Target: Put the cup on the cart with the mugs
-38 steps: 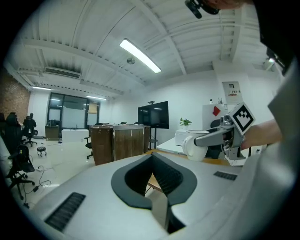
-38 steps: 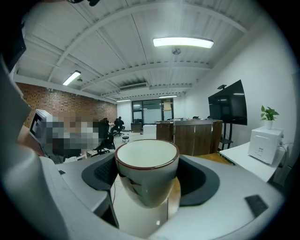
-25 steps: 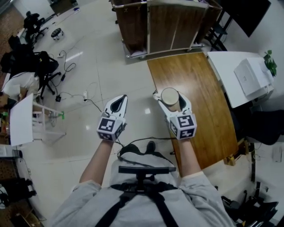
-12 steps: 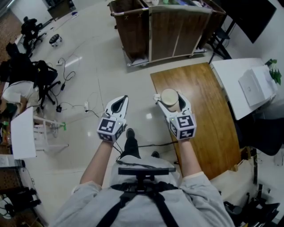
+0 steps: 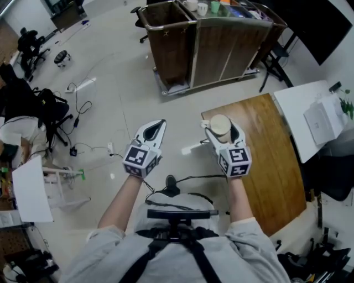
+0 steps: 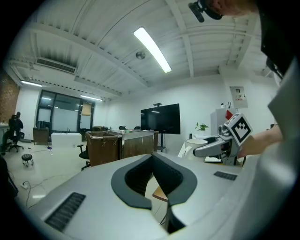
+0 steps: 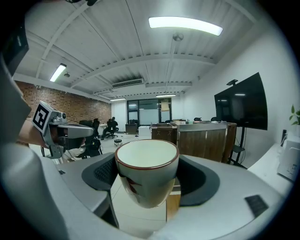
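We hold the cup point(image 5: 219, 125) in the right gripper point(image 5: 220, 128). Its jaws stand wide, one on each side of the cup's wall, and pinch it. In the right gripper view the cup point(image 7: 146, 176) sits upright with a slight tilt. It is cream inside, has a red-brown rim, and shows a dark red mark on its pale outer side. It hangs in the air over the far left corner of the wooden worktop point(image 5: 268, 166), resting on nothing.

The left gripper point(image 5: 157, 126) is level with the right one and to its left, over the bare floor point(image 5: 121, 72). Its jaws are pressed together at the tips with nothing between them, and the left gripper view shows only the dark pads point(image 6: 140, 180) meeting in a point.

The cart point(image 5: 210, 50) stands at the far side of the scene, well apart from both grippers. It has brown wooden panels, a metal frame, and an open bin at its left end. A few pale mugs point(image 5: 201, 7) stand on its top beside other small things that we cannot make out.

To the right of the wooden worktop is a white desk point(image 5: 298, 105) with a white box-like device point(image 5: 319, 120) on it. Black cables point(image 5: 83, 113) trail over the floor at the left, near a dark office chair point(image 5: 41, 102).
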